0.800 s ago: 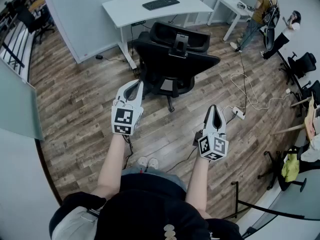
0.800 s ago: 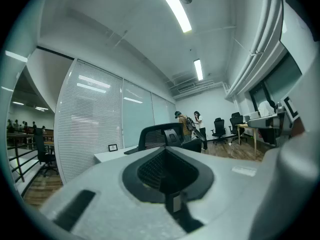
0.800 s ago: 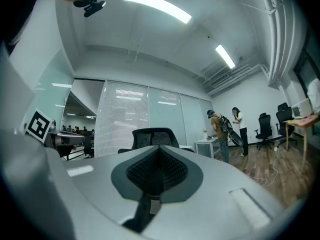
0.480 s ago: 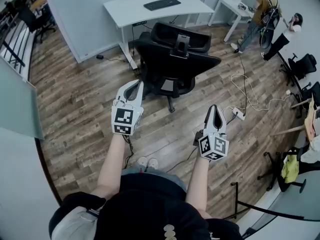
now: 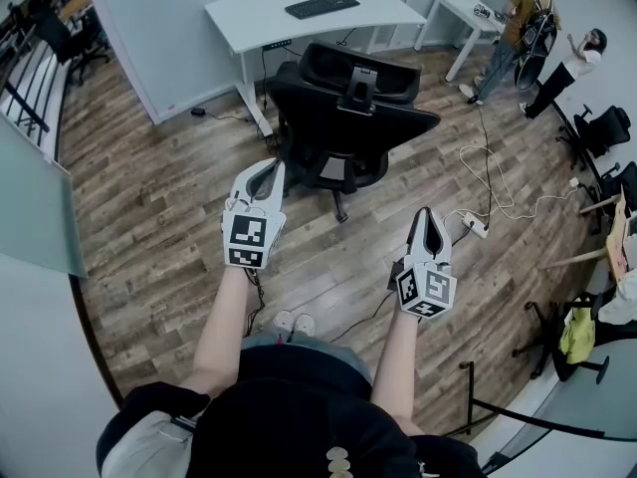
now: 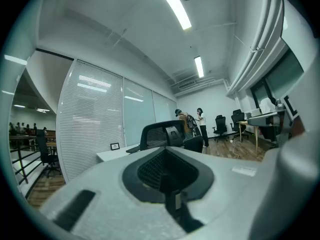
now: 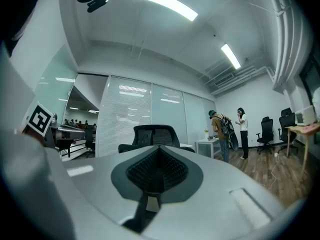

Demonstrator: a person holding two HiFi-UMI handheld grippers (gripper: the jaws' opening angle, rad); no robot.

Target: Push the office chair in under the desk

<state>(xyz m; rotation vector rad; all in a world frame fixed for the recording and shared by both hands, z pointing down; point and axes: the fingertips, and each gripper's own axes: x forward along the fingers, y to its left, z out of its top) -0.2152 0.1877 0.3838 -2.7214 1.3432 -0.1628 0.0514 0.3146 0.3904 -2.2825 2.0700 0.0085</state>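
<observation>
Tongs first: left tongs (image 5: 276,169) and right tongs (image 5: 426,213) are both shut with nothing in them, held level and well short of the chair (image 5: 343,127). It sits at 12 o'clock from me, back towards me, pulled out from the counter (image 5: 299,23) and a bit off towards 1 o'clock. I'd keep them shut and use them as two blunt pushers. Plant one on each side of the backrest (image 5: 348,68) at the same height, then lean in evenly, or it'll probably just swivel. Aim slightly towards 11 o'clock so it lines up with the gap. Go slow near the end for the armrests. Cable (image 5: 487,177) at 2 o'clock looks clear of the wheels.
</observation>
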